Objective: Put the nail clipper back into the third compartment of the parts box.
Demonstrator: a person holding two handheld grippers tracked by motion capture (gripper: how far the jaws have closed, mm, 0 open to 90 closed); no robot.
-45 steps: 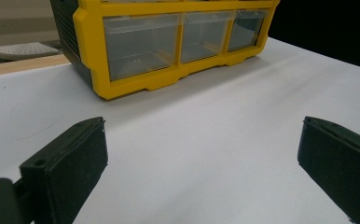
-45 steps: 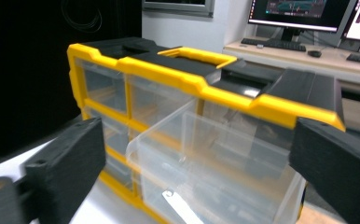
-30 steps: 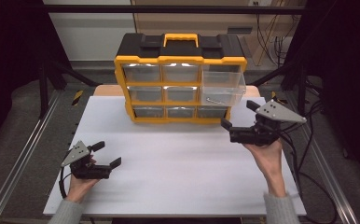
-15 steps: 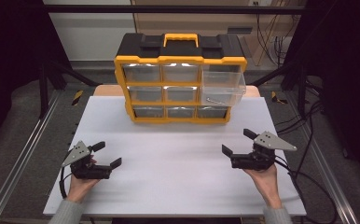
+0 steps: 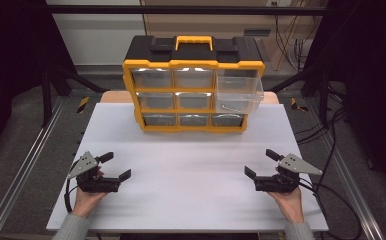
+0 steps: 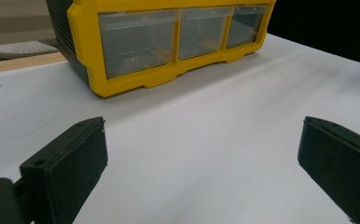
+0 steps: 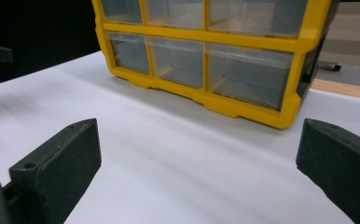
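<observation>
A yellow and black drawer cabinet [image 5: 193, 85] stands at the far middle of the white table [image 5: 191, 175]. Its clear drawers sit flush except the middle right drawer [image 5: 240, 95], which is pulled out and holds a small metal piece [image 5: 227, 107]. My left gripper [image 5: 114, 165] rests low at the near left, open and empty. My right gripper [image 5: 261, 162] rests at the near right, open and empty too. In the left gripper view the cabinet's bottom row [image 6: 169, 37] lies ahead, beyond the wide-apart jaws. The right gripper view has the cabinet [image 7: 206, 56] ahead as well.
A wooden board [image 5: 112, 97] shows behind the white table top. Metal rails [image 5: 26, 155] run along both sides, and cables [image 5: 331, 135] trail on the floor at the right. Bare white surface lies between the grippers and the cabinet.
My right gripper has drawn back from beside the pulled-out drawer to the near right of the table and sunk lower. The left gripper has stayed put.
</observation>
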